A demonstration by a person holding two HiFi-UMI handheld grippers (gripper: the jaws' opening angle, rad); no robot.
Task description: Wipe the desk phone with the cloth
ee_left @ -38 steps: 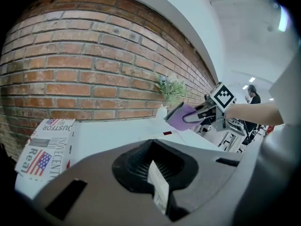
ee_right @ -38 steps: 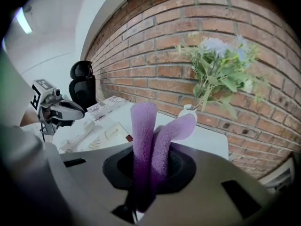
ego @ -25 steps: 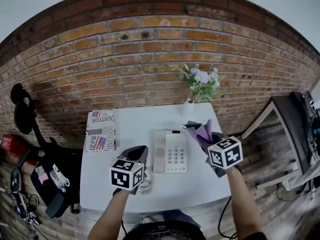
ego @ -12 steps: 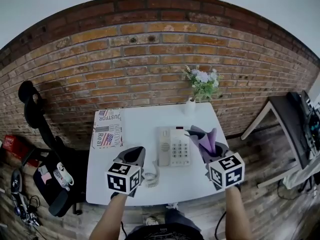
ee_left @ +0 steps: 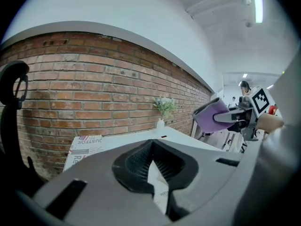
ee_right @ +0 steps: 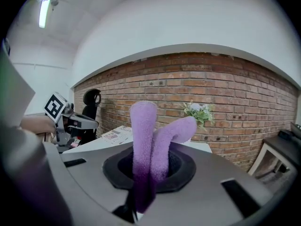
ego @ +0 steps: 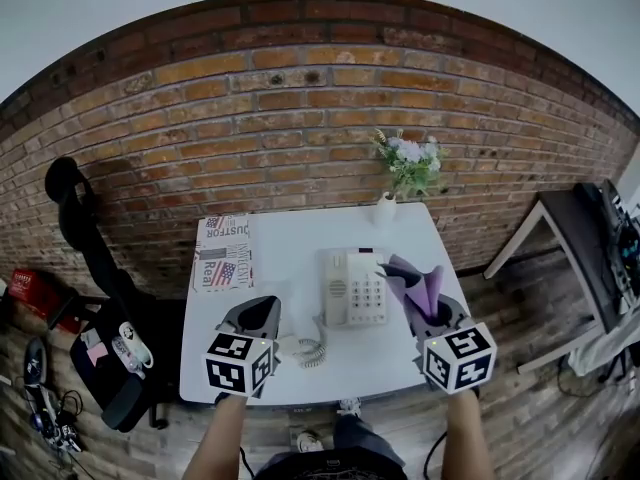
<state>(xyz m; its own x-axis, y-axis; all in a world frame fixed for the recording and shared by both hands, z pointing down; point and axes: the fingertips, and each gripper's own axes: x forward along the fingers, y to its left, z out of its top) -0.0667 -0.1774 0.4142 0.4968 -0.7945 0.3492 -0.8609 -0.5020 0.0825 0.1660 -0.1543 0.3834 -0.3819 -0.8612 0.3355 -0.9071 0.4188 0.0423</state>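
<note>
Desk phone (ego: 355, 286) lay on the white table (ego: 300, 238), its right edge partly hidden by the purple cloth (ego: 418, 290); contact between them could not be judged. Right gripper (ego: 438, 315), just right of the phone, pinched the cloth. Left gripper (ego: 255, 318), fingers pressed together and empty, hovered front-left of the phone beside its coiled cord (ego: 305, 348). Bare tabletop lay left of the phone.

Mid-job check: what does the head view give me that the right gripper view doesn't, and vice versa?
Head view only: the phone and its coiled cord. Right gripper view only: a ceiling light, and a close look at the right hand-held gripper shut on the cloth. Both show the cloth, flowers, newspaper and left hand-held gripper.
</note>
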